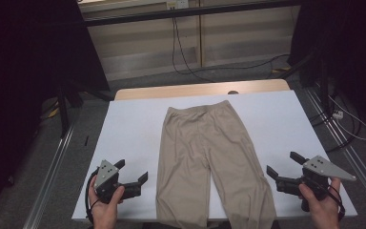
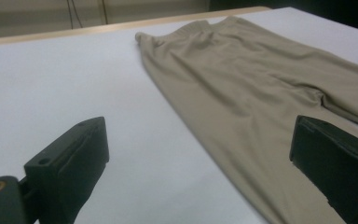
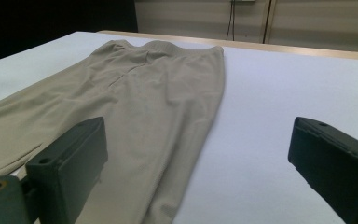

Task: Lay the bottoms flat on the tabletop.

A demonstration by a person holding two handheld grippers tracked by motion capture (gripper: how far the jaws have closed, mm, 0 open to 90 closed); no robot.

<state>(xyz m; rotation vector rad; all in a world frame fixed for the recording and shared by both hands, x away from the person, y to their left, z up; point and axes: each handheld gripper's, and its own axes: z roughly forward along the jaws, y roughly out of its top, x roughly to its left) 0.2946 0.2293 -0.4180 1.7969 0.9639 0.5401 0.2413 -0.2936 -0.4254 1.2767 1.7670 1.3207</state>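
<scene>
Both tools sit near the table's (image 1: 133, 119) front edge, jaws wide and empty: left tool (image 1: 134, 174), right tool (image 1: 283, 164). Between them lie the beige trousers (image 1: 205, 152), long axis running away, waistband far, legs nearest, roughly equidistant from either hand.

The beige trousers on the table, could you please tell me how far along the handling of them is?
Done: the beige trousers lie spread flat on the white table, waistband at the far side, leg ends hanging over the near edge. In hand: the left gripper and right gripper flank them, open, touching nothing. Left: any grasp or fold; none is visible.
</scene>
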